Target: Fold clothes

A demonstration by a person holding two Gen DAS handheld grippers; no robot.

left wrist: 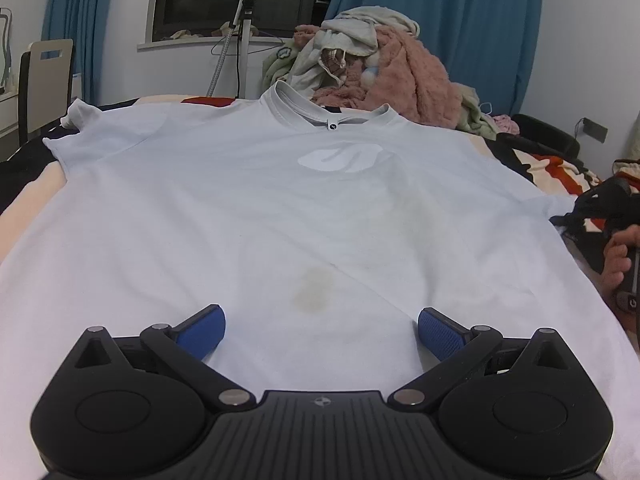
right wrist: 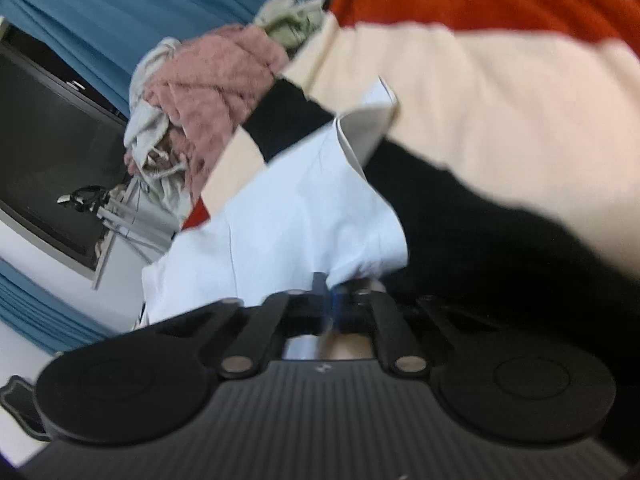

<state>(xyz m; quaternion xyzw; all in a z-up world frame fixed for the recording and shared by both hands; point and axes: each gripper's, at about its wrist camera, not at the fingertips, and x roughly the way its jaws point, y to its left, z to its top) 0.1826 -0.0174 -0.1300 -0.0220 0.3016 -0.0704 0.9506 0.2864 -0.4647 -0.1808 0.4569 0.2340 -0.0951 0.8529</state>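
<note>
The left gripper [left wrist: 321,330] hovers with fingers spread wide over the near hem of the white shirt [left wrist: 256,216], which lies flat on the bed [left wrist: 560,172]; the right gripper [right wrist: 334,300] pinches the shirt's sleeve; a clothes pile [left wrist: 372,64] sits beyond the collar

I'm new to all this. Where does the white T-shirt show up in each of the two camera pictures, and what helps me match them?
Left wrist view: the white T-shirt lies spread flat across the middle, collar at the far end, the open left gripper above its hem.
Right wrist view: only one corner of it shows, centre-left, pinched in the shut right gripper.
Shared landmark: the pink fluffy laundry pile beyond the shirt.
</note>
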